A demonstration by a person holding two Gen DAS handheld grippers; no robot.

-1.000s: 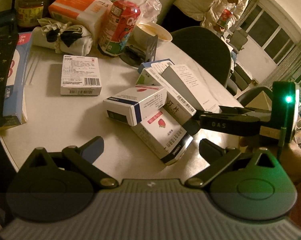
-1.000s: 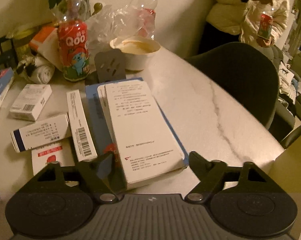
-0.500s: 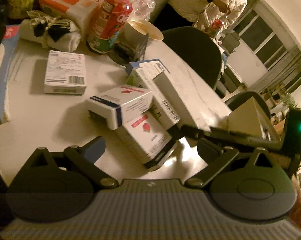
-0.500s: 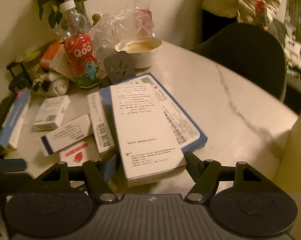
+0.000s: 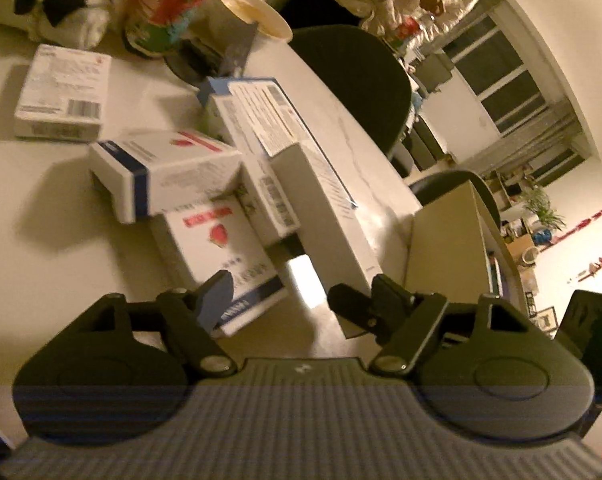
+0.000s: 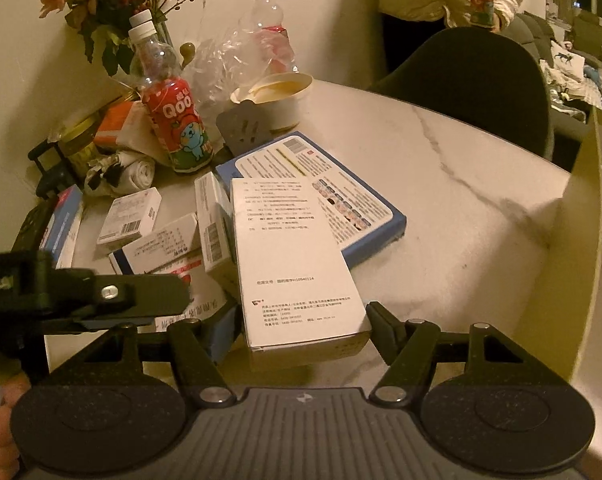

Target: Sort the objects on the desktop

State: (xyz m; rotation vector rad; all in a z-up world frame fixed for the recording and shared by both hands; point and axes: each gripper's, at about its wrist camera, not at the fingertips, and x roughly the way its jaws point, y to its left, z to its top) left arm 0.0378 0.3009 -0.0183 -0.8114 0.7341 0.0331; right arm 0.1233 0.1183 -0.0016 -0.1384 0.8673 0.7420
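1. A long white cardboard box (image 6: 291, 268) with small print is being held at its near end by the right gripper (image 6: 301, 332), over the white marble surface (image 6: 461, 208).
2. The left gripper (image 5: 297, 292) is being closed beside the white strawberry box (image 5: 217, 248); nothing is being squeezed.

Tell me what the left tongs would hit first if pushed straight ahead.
Probably the strawberry-printed box: it lies directly ahead of the closing left tongs, its near corner already at the left finger. Depth is uncertain; the pads are not yet pressing on it.
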